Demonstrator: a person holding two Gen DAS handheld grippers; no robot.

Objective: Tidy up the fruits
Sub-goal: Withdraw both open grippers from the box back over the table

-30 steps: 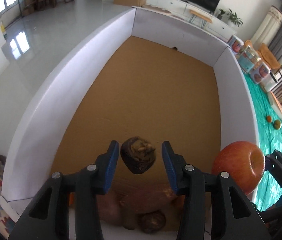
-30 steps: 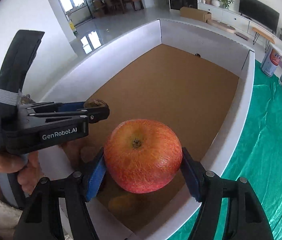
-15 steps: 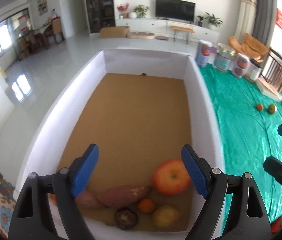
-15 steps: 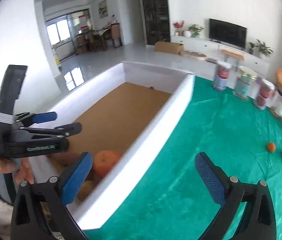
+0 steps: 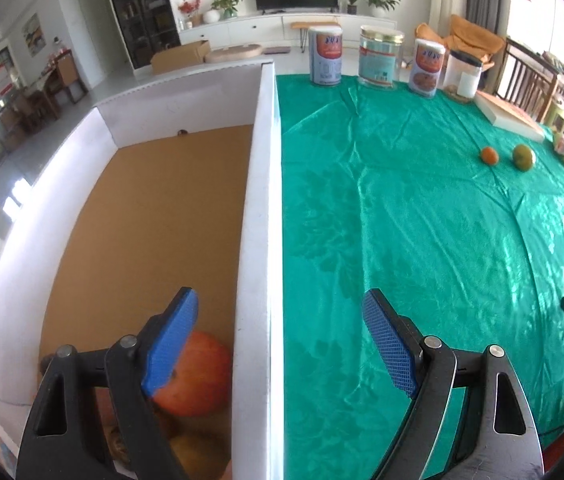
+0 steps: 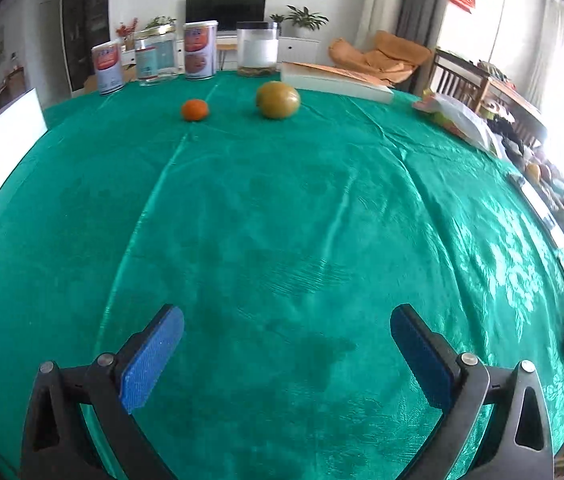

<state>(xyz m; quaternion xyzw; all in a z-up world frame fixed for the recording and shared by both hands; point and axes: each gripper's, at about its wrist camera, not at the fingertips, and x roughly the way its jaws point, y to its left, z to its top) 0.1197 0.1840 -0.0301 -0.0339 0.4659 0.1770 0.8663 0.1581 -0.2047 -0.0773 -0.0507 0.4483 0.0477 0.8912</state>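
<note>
Both grippers wide open and empty; fruit split between box and cloth.

Left gripper (image 5: 282,344) straddles the box wall (image 5: 260,240); its finger half hides the apple (image 5: 198,376), other fruit beneath is indistinct. Right gripper (image 6: 285,354) has swung off the box since half a second ago, now facing the tangerine (image 6: 194,109) and green fruit (image 6: 278,100) on the green cloth (image 6: 282,220).

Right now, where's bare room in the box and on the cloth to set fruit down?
Box: the brown floor from the apple to the far wall is bare; the near end is crowded with piled fruit. Green cloth: bare between the open right claw and the small orange and green fruit; cans line its far edge.
</note>
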